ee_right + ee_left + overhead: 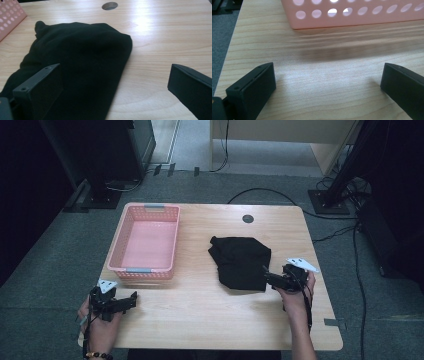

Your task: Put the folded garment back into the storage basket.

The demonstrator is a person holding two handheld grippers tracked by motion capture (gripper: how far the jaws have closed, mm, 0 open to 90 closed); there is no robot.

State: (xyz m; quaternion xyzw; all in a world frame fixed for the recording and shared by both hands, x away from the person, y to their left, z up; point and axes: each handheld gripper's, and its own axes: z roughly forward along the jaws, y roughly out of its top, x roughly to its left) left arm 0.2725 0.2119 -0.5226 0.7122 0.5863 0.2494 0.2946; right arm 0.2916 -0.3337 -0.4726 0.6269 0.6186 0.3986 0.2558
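Work looks barely begun: the black cloth (241, 262) lies in a loose heap on the table (200, 320), right of its middle and well apart from the pink basket (146, 242) at the far left corner, which appears to hold nothing. The right gripper (270, 279) sits at the cloth's near right edge with jaws spread wide, one over the fabric, though whether it touches is hard to tell. The left gripper (131, 301) waits near the front left corner, jaws also apart, just short of the basket, so grasping and moving the cloth probably all remains.

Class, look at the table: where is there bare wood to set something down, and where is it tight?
Free: the near strip between the left gripper and right gripper; the gap between pink basket and black cloth; the far right corner beyond the cable hole. Tight: the right gripper's open jaws at the cloth's near edge.
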